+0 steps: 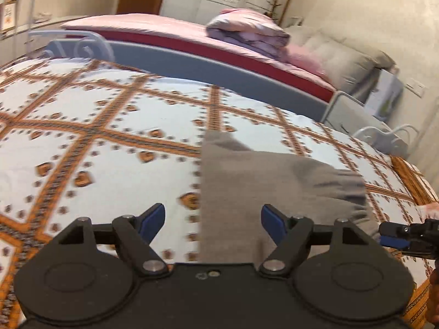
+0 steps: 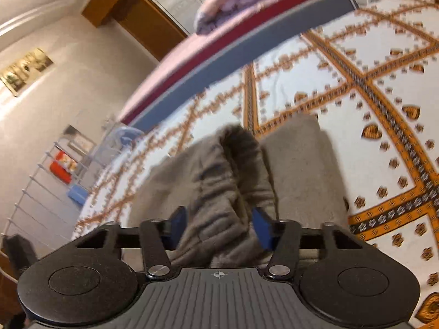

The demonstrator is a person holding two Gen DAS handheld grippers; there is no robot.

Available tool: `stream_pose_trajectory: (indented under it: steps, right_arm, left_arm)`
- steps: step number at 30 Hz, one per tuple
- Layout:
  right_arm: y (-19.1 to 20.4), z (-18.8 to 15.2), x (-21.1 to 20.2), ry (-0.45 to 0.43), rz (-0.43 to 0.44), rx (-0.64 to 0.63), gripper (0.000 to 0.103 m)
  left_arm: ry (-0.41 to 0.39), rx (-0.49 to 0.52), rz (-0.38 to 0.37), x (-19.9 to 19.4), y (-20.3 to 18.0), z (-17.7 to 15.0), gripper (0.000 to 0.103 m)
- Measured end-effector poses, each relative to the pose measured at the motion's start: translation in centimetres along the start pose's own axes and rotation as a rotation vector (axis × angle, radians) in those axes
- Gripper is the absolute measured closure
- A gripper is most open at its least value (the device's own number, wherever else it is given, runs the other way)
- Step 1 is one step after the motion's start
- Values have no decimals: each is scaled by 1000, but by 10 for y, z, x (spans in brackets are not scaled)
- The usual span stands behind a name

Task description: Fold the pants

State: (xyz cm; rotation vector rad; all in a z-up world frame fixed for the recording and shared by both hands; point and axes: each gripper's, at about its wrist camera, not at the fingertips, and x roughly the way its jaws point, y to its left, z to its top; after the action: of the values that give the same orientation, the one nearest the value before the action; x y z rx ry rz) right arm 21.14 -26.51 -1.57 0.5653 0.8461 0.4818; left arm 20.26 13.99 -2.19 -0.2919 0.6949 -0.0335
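Our left gripper (image 1: 213, 220) hangs spread over the pants' (image 1: 263, 181) left edge, gripping nothing. Our right gripper (image 2: 218, 226) straddles the bunched waistband (image 2: 219, 181), pads not pressing. Pants lie folded on the bedspread (image 1: 96, 142); we judge squaring remains.

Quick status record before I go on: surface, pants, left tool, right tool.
surface: bedspread, white with an orange lattice print
pants: grey pants lying on the bedspread, partly folded, gathered waistband toward the right tool
left tool: left tool open, above the pants' edge, nothing gripped
right tool: right tool with bunched waistband fabric between its pads; contact unclear
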Motion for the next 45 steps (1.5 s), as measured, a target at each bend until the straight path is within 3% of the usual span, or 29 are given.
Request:
stream_pose_trajectory:
  steps: [2, 3, 4, 9, 12, 13, 14, 15, 17, 20, 25, 28, 29, 30, 32, 35, 36, 39, 41, 43, 45]
  right_arm:
    - [4, 0, 11, 11, -3, -24, 56]
    - [9, 0, 15, 14, -21, -61, 77]
    - [13, 0, 19, 21, -47, -95, 91]
    - [22, 0, -15, -55, -6, -143, 93]
    - [3, -9, -7, 33, -122, -110, 92]
    - [-4, -8, -8, 24, -115, -68, 91]
    - [-8, -7, -14, -5, -85, -16, 86]
    - [-10, -8, -20, -26, -63, 25, 57]
    - [-11, -11, -25, -29, -65, 73, 15]
    - [-11, -14, -24, -14, 34, 124, 17]
    - [-15, -17, 9, 106, 20, 196, 38]
    - [-20, -19, 24, 135, 43, 262, 39]
    - [-19, -16, 28, 128, 42, 254, 45]
    - [-17, -14, 30, 123, 33, 243, 61]
    - [-11, -12, 35, 121, 3, 189, 65]
    - [18, -8, 23, 36, 3, 1, 68]
    - [25, -5, 12, -16, 40, -34, 69]
    - [23, 1, -15, -116, 86, -41, 69]
    - [2, 6, -27, -148, 29, 5, 69]
    - [-28, 13, -20, -81, -95, 86, 69]
    - [-59, 12, 1, 86, -127, 173, 69]
  left_arm:
    - [5, 2, 9, -5, 9, 0, 33]
    - [9, 13, 13, -8, 11, -1, 33]
    - [12, 28, 21, -10, 12, -2, 33]
    - [34, 64, 24, -15, 19, -7, 33]
    - [45, 78, 25, -12, 18, -7, 33]
    - [46, 72, 23, -11, 18, -7, 33]
    - [45, 69, 20, -11, 18, -7, 32]
    - [44, 69, 20, -11, 17, -7, 33]
    - [46, 68, 26, -9, 17, -7, 33]
    - [51, 61, 31, -7, 18, -7, 33]
    - [45, 55, 29, -7, 17, -7, 32]
    - [48, 55, 33, -7, 18, -7, 32]
    - [49, 54, 34, -7, 18, -7, 32]
    - [49, 54, 34, -8, 18, -7, 32]
    - [51, 53, 33, -7, 17, -7, 32]
    - [54, 60, 26, -7, 15, -8, 32]
    - [53, 62, 26, -7, 14, -8, 32]
    - [56, 69, 23, -6, 12, -9, 32]
    - [57, 79, 24, -5, 10, -9, 32]
    - [63, 84, 22, -3, 7, -9, 32]
    - [64, 83, 16, -1, 5, -9, 32]
